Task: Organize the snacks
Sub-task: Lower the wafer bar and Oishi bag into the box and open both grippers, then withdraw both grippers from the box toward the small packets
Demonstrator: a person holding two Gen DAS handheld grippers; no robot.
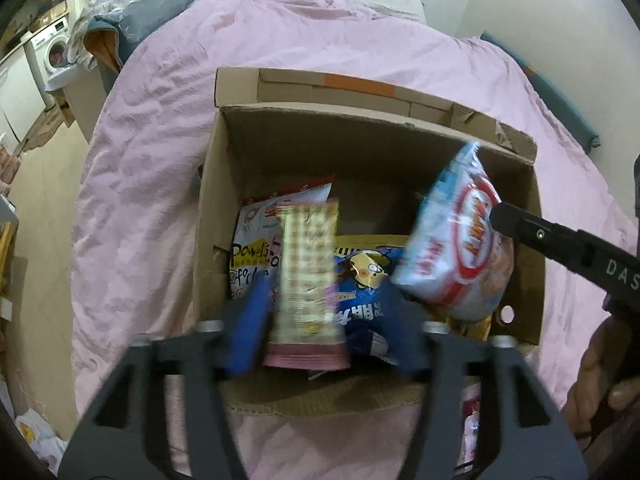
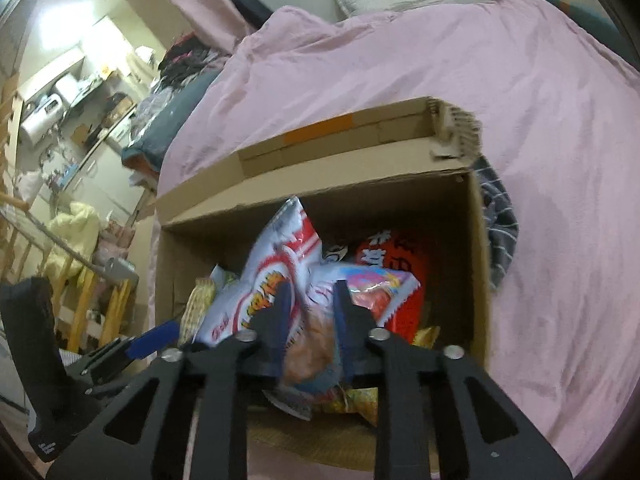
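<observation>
An open cardboard box (image 1: 224,184) sits on a bed covered by a pink duvet (image 1: 160,128), and both grippers reach over its near rim.

The left gripper (image 1: 324,312) stands wide over the near side of the box. A tall beige checked snack packet (image 1: 308,272) with a pink bottom band is between its blue fingers (image 1: 250,328), blurred; there is a visible gap on each side, so the pads do not press on it. Inside the box, behind that packet, lie a white packet with black lettering and a red top edge (image 1: 256,240) against the left wall, and a blue packet with a cartoon figure (image 1: 360,292) near the middle.

The right gripper (image 2: 310,316) is at a narrow opening over the near-right part of the box. A white-and-red snack bag (image 2: 280,264) with a circular logo stands tilted between its fingers (image 2: 280,320) — whether the pads still touch the bag is hard to tell through the blur, though a little space shows on both sides. Deeper in the box, at its right wall, lies a red packet (image 2: 400,252), with a pink-topped packet (image 2: 380,284) in front of it.

Outside the box's right wall, a dark striped cloth (image 2: 500,216) rests on the duvet.
</observation>
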